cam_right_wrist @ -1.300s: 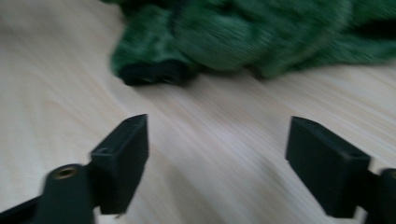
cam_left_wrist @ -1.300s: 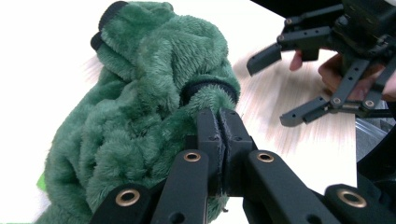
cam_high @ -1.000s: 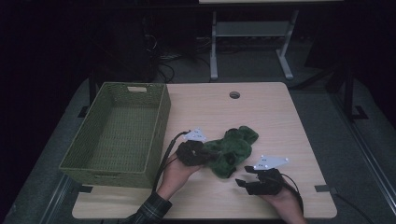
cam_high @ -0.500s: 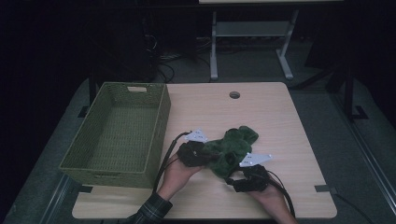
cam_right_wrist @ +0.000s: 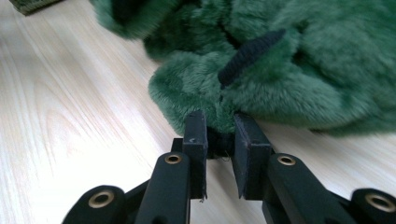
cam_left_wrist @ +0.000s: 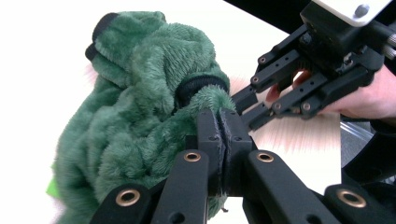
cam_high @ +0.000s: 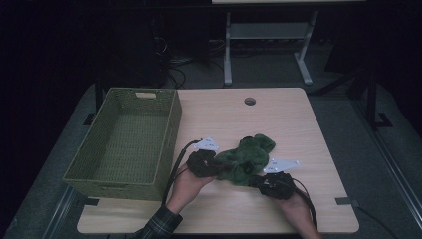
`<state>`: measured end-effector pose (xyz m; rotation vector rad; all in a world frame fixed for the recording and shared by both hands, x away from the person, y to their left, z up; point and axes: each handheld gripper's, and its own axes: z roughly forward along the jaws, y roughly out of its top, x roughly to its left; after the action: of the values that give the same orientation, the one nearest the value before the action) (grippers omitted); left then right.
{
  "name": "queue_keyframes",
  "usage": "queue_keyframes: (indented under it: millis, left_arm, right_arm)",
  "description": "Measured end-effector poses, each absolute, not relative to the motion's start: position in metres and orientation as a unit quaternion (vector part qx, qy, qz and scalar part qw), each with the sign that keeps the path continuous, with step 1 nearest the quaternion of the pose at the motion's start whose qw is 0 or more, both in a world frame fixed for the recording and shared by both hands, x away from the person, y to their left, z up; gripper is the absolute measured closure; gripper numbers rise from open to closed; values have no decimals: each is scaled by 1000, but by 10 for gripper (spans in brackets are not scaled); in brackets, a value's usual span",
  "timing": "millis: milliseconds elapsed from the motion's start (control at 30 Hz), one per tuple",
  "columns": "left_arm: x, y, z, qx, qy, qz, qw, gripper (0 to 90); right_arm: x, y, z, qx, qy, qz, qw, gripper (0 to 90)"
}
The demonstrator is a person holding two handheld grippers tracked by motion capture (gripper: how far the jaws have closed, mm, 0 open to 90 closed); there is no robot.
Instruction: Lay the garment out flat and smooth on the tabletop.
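**Two grippers on a green toy**

Wooden table (cam_high: 298,129) with a basket (cam_high: 124,144) on its left side. Near the front edge lies the toy (cam_high: 246,159). Left gripper (cam_left_wrist: 219,140) pinches its fur tight. Right gripper (cam_right_wrist: 219,135) has just been closing on another fuzzy bit.

No words, brands or numbers could be read anywhere. The white plates (cam_high: 207,145) atop the two grippers, near the middle of the high view, bore small dark marks, but these were too tiny and blurred to make out as letters or figures.
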<state>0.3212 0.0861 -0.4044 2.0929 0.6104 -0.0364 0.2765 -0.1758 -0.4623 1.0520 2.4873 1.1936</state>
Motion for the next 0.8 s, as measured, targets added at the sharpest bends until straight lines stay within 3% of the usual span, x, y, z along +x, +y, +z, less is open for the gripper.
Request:
queue_keyframes:
  millis: [267,800]
  left_arm:
    - [319,95,-398,845,254,-8,471,883]
    - [310,114,-413,849,274,-15,452,884]
  right_arm:
    - [275,-208,-454,361,837,400,92,767]
    - [267,-271,-440,405,816,387,141,776]
